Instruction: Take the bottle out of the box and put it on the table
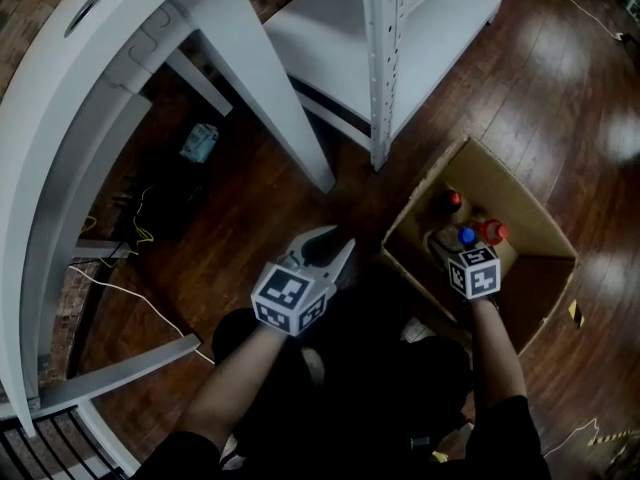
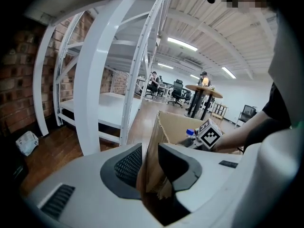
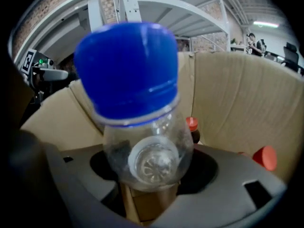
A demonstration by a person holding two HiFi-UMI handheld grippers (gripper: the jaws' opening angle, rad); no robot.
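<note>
An open cardboard box (image 1: 520,193) stands on the wooden floor at the right. Inside it are bottles with red caps (image 1: 492,231) and a clear bottle with a blue cap (image 1: 466,236). My right gripper (image 1: 456,250) reaches into the box. In the right gripper view, that gripper (image 3: 152,163) is shut on the clear bottle (image 3: 147,151), whose blue cap (image 3: 126,70) looms near the camera. Two red caps (image 3: 191,123) show behind it. My left gripper (image 1: 325,248) is at the box's left side, its jaws (image 2: 151,167) shut on a cardboard flap (image 2: 154,156).
A white metal shelving rack (image 1: 400,28) stands just beyond the box, and a curved white frame (image 1: 60,148) fills the left. A small blue packet (image 1: 199,142) and loose cables (image 1: 120,288) lie on the floor. My legs are below the grippers.
</note>
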